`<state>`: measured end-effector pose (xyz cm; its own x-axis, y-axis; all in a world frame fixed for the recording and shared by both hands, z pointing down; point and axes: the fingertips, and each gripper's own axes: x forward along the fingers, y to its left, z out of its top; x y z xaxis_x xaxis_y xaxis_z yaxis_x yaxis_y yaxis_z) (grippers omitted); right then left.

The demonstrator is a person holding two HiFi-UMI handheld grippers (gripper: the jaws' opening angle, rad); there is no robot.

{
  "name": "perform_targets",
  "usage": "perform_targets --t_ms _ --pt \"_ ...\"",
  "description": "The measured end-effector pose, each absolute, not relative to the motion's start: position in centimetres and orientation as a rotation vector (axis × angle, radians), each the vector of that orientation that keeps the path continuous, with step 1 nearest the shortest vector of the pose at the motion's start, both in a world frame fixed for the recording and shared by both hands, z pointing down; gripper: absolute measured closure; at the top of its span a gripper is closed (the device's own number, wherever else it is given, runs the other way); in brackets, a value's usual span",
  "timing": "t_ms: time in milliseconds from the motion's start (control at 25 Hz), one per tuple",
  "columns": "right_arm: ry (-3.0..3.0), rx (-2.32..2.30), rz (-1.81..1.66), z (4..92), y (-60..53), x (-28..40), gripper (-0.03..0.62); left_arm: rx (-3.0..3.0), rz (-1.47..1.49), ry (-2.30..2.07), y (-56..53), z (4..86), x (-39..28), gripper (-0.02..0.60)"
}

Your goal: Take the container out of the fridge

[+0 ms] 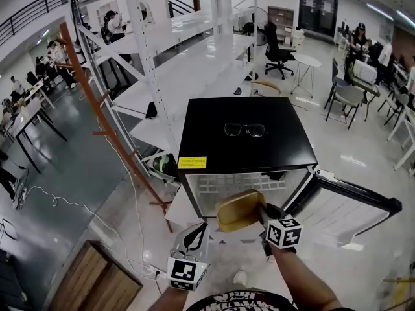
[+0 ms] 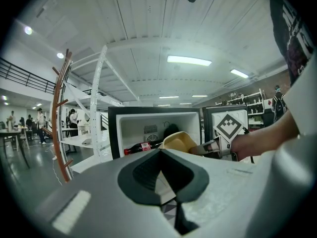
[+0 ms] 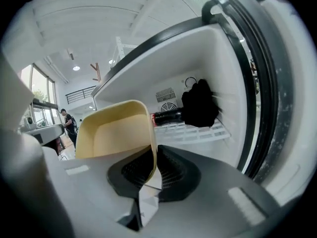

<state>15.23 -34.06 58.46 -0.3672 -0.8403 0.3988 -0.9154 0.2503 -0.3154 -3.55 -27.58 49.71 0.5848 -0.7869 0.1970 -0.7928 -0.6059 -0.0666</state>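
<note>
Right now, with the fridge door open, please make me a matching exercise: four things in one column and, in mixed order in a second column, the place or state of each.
Things:
1. yellow container
2. glasses
3. dark bottle with a red label
4. left gripper

Places or states:
A. lying on its side inside the fridge
B. jaws together, nothing between them
C. held by its rim in the right gripper, in front of the open fridge
D. resting on the fridge's black top

Pairs: 1-C, 2-D, 3-A, 4-B.
</note>
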Motion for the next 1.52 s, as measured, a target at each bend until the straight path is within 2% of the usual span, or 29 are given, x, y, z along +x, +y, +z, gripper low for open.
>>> perform_targets --t_ms 400,680,840,1000,1120,1520 --pt "-2.427 1.684 0.685 55.0 -33.6 14.6 0.549 2.768 0.286 -1.38 -27.2 49.0 -3.2 0.58" --pt "-2.454 1.698 0.625 53.3 -33.6 14.4 0.549 2.775 0.254 -1.233 -26.5 49.2 -1.2 0.484" --pt "-2.498 1.69 0.605 52.2 -33.1 13.7 0.551 2.748 0.288 -1.223 -26.4 49.7 -0.9 0.453" --pt "-2.534 1.692 0.545 50.5 -32.5 13.2 0.548 2.73 0.346 -1.257 -26.5 50.0 -1.2 0.453" --pt "-2.552 1.697 0.498 49.4 -31.9 12.9 0.542 2.743 0.366 -1.295 -26.5 49.8 -1.6 0.491" --pt "-2.57 1.695 0.418 47.5 -30.0 12.3 0.531 2.786 0.297 -1.344 -26.7 47.3 -2.5 0.517"
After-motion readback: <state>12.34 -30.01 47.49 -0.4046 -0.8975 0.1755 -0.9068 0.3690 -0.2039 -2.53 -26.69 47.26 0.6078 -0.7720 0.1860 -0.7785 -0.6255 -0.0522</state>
